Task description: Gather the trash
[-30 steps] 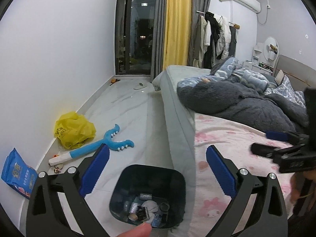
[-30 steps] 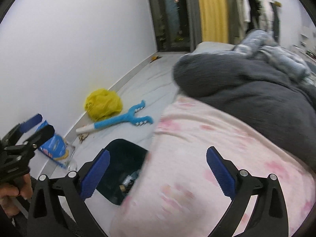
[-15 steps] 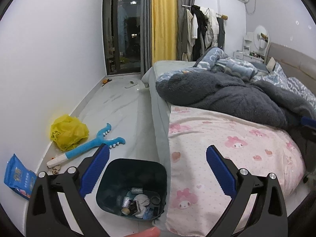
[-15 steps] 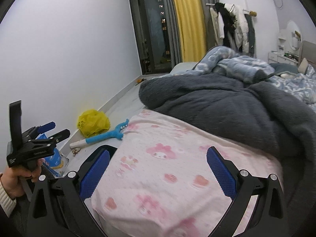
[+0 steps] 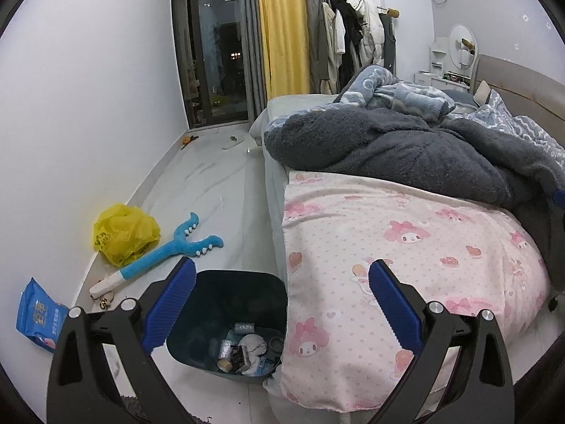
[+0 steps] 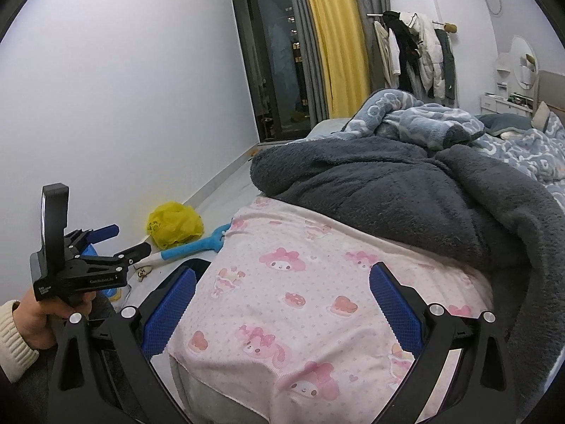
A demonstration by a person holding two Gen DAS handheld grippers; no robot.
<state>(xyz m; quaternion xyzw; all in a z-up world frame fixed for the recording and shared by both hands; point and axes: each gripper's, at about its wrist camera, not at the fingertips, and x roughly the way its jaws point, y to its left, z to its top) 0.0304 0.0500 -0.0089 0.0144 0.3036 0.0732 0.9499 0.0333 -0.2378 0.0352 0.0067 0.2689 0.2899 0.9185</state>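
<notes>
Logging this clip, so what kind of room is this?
A bedroom, most likely: an unmade bed with blankets, clothes on a rack, and a bin beside the bed.

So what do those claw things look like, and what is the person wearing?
Each claw has two black arms shaped like a V, with silver bolts and ridged blue pads on the inside. The right claw looks the same. Seen from the side, the left one has a black handle with small white writing and a tall black block on top. The hand holding it wears a cream knitted cuff.
</notes>
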